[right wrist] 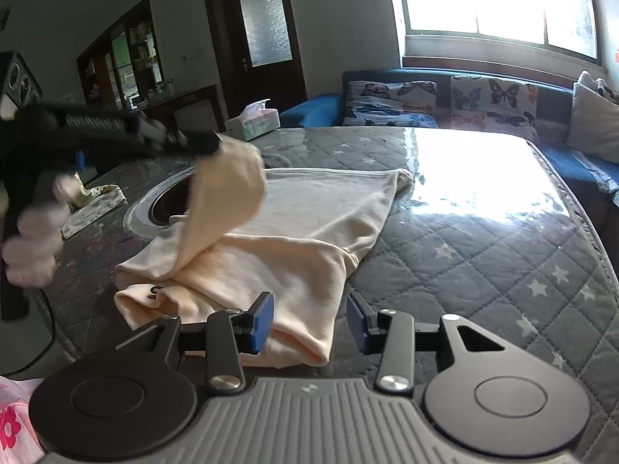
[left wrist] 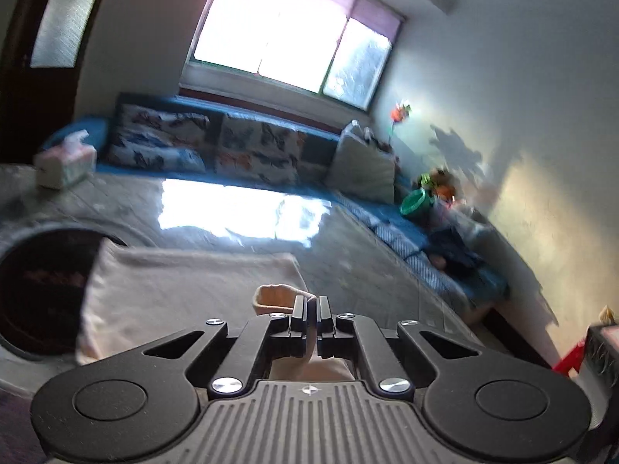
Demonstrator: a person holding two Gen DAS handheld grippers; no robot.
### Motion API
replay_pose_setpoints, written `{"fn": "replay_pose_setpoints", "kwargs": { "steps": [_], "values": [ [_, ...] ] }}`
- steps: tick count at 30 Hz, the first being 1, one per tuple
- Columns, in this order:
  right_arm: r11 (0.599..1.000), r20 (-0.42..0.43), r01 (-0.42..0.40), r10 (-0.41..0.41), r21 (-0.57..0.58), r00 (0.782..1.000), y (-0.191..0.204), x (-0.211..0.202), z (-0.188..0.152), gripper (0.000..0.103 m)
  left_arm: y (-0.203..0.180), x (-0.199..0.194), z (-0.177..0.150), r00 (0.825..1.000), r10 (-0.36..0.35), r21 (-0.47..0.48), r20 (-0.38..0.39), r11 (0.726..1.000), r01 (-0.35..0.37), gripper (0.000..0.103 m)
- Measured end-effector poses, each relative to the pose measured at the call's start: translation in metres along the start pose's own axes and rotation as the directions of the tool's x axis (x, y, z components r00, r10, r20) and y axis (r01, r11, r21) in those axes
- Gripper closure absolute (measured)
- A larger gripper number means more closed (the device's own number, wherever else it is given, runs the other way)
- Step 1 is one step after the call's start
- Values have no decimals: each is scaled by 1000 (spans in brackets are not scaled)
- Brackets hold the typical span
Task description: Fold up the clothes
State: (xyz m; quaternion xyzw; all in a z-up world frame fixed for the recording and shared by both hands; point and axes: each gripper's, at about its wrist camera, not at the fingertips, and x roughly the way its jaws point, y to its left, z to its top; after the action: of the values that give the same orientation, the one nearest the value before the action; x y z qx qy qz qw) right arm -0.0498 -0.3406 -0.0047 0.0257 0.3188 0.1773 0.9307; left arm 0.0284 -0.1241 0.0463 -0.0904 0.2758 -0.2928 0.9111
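A cream garment [right wrist: 309, 224] lies partly folded on the quilted star-patterned table cover [right wrist: 483, 270]. My left gripper [left wrist: 311, 305] is shut on a fold of it [left wrist: 276, 295], with the rest of the cloth [left wrist: 185, 290] spread below and to the left. In the right wrist view the left gripper [right wrist: 209, 143] appears blurred, held by a hand [right wrist: 35, 232], and it lifts a sleeve-like strip [right wrist: 228, 201] above the garment. My right gripper [right wrist: 309, 323] hovers open over the garment's near corner. Its blue pads [right wrist: 261, 323] stand apart and do not press the cloth.
A round dark recess [right wrist: 170, 201] in the table sits behind the garment. A tissue box [right wrist: 253, 120] stands at the far edge and a patterned cloth [right wrist: 93, 203] lies at the left. A blue sofa with butterfly cushions [right wrist: 491, 104] runs under the window. A green bowl [left wrist: 416, 201] rests on the sofa.
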Motion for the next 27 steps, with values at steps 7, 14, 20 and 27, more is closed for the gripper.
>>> {"fn": "replay_pose_setpoints", "kwargs": {
  "steps": [7,14,20,27],
  "values": [
    [1000,-19,11,-11,-1,1000,1,6,2,61,-4,23,-31,991,-55,23,-123,998,58,93],
    [1000,-30,-5,5,-9,1000,4,18,12,61,19,2,-41,987,-57,47,-153,997,65,83],
    [999,-52,-38,38,0,998,5,38,21,61,66,-41,-42,991,88,137,-103,988,-73,77],
    [999,-133,-49,51,19,990,9,67,19,63,86,-67,-60,976,183,280,-117,949,-144,72]
  ]
}}
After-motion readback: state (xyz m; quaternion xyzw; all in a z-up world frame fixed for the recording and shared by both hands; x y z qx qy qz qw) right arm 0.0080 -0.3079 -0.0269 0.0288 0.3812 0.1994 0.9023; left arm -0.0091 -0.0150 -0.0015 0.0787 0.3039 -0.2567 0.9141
